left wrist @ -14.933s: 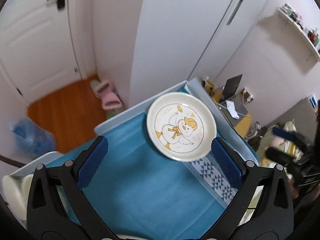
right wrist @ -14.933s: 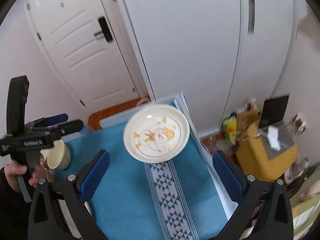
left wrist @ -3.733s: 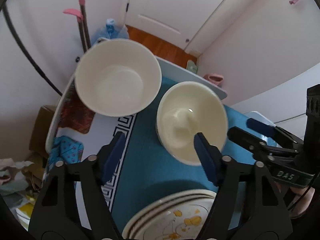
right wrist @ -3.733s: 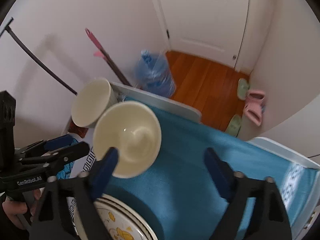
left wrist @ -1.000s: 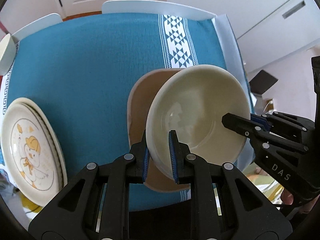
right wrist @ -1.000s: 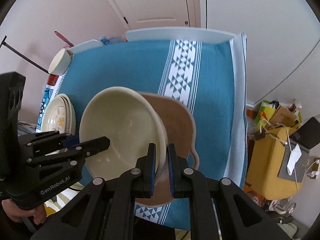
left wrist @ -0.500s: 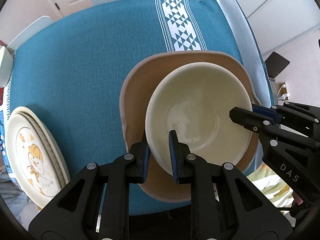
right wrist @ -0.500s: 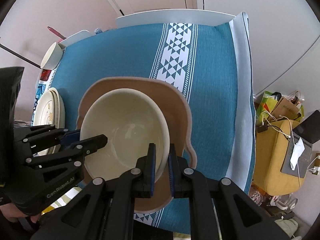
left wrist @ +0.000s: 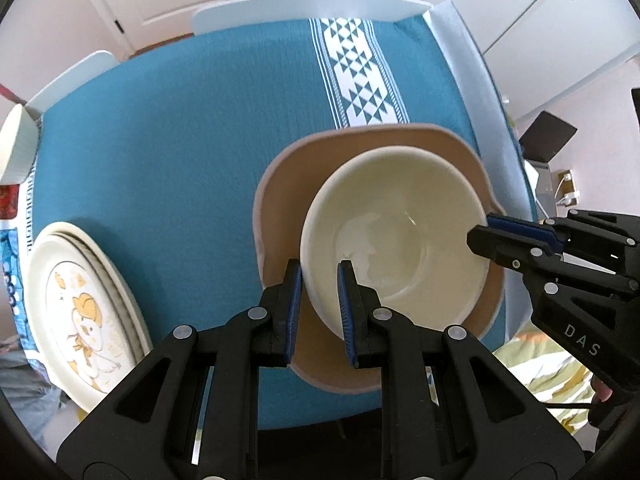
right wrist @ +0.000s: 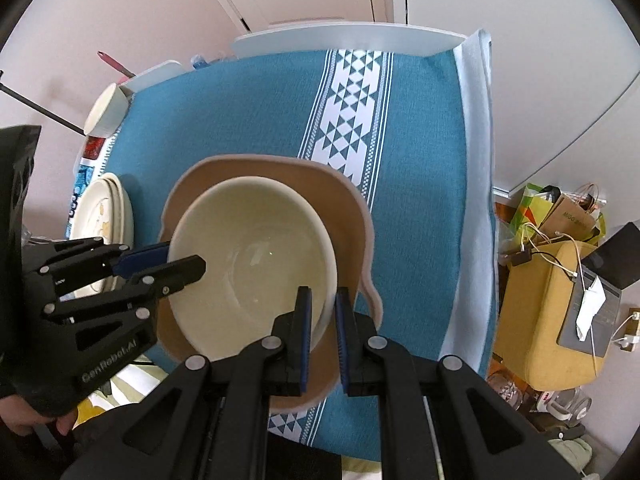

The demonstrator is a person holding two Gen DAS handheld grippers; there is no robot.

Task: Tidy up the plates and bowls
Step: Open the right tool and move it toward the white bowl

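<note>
now that the cream bowl (left wrist: 400,236) sits level inside the tan dish (left wrist: 280,208), where a second ago it hung tilted with only part of the dish showing behind it, the nesting step looks done bar the release. whether the bowl's base fully rests on the dish i can't tell from above.

my left gripper (left wrist: 318,308) has its jaws clamped on the bowl's near rim, one pad outside the wall, one inside. my right gripper (right wrist: 320,328) is clamped the same way on the opposite rim. both point steeply down. neither has let go.

dish and bowl are near the front edge of the bench, on the teal cloth (left wrist: 180,140), just right of the white triangle stripe's (left wrist: 356,80) near end in the left view. the stack of duck plates (left wrist: 80,312) is at the left edge, apart from the dish. one more cream bowl (right wrist: 106,110) lies on its side at the far left corner, not yet stacked, so my guess is that one is next.

readable text: "das" on the right gripper body as seen from the left wrist, "genrobot.ai" on the left gripper body from the right wrist. the paper bag (right wrist: 572,216) off the bench has printing, too small to read.
</note>
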